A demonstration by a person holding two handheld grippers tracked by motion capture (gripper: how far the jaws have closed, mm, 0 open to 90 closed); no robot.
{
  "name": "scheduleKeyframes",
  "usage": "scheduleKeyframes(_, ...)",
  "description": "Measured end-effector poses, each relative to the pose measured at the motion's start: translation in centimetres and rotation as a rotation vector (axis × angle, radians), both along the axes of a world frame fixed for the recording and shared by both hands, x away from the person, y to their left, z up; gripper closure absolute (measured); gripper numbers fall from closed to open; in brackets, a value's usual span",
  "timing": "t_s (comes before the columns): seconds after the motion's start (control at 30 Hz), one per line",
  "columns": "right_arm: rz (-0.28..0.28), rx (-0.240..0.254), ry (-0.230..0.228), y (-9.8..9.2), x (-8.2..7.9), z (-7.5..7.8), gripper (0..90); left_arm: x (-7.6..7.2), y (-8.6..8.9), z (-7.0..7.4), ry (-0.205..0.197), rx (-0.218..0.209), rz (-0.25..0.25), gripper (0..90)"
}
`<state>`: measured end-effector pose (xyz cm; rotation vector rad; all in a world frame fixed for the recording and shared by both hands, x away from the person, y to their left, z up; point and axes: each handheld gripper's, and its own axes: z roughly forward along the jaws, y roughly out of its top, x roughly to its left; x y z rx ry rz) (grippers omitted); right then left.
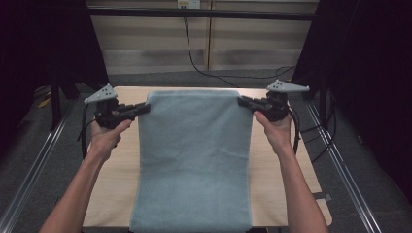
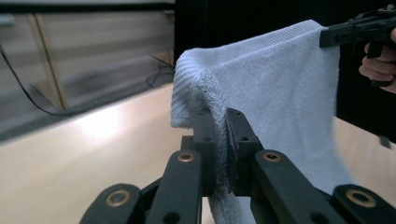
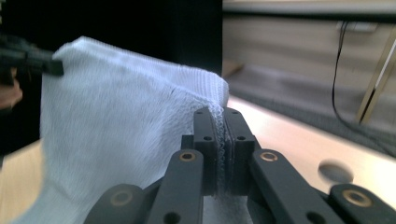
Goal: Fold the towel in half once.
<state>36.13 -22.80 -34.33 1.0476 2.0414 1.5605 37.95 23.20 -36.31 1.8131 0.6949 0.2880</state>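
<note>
The left gripper [image 1: 145,108] is clamped on the far left corner of the towel [image 1: 194,155]; the right gripper [image 1: 241,101] is clamped on the far right corner. In each gripper view the jaws pinch the hemmed edge with cloth pressed between the pads. Both corners are raised above the table [image 1: 116,184], so the far edge runs taut between the grippers while the rest drapes toward the person and over the near table edge. Gripping opposite corners keeps the cloth spread flat, likely in preparation for folding or laying it out.
</note>
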Motion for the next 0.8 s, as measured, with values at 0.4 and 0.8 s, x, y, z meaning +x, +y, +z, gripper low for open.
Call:
scheduleKeyframes(0.4, 0.090, -0.064, 0.052, -0.3, -8.7, -4.2, 86.1, -7.7, 1.6, -4.2, 0.077, -0.033, -0.072, 84.5)
scheduleKeyframes(0.8, 0.168, -0.129, 0.213, 1.3, -15.4, -10.6, 86.0, -13.2, 2.0, -11.4, 0.253, 0.124, -0.139, 83.7)
